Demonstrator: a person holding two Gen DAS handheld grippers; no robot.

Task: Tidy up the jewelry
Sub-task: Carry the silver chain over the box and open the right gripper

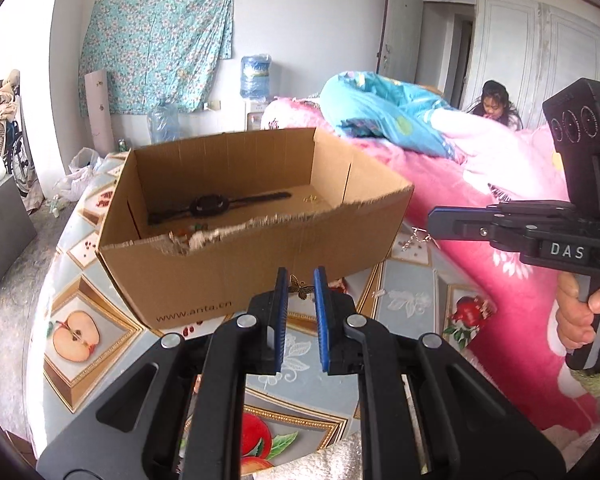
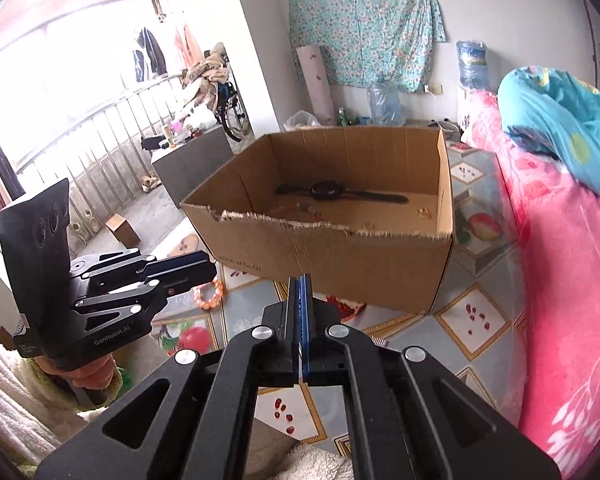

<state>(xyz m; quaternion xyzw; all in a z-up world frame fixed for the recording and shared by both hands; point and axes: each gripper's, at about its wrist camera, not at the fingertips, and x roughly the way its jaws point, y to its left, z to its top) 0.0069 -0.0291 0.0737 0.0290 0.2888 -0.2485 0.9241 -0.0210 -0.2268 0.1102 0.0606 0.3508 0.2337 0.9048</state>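
Observation:
An open cardboard box [image 1: 260,256] [image 2: 340,256] stands on the fruit-patterned table. Inside lie a black watch [image 1: 208,204] [image 2: 328,191] and small gold and beaded pieces [image 2: 423,212]. My left gripper [image 1: 301,276] is open above a bronze butterfly pendant [image 1: 300,287] lying in front of the box. My right gripper [image 2: 300,282] is shut and empty in front of the box; it also shows in the left wrist view [image 1: 434,216]. A silver chain piece [image 1: 416,238] lies right of the box. An orange bead bracelet [image 2: 209,296] lies left of it, under the left gripper.
A bed with a pink blanket [image 1: 500,208] [image 2: 560,240] borders the table on the right. A person [image 1: 494,104] sits beyond the bed. Water bottles [image 1: 255,76] and a wall cloth are behind. A railing and a low cabinet [image 2: 188,160] stand to the left.

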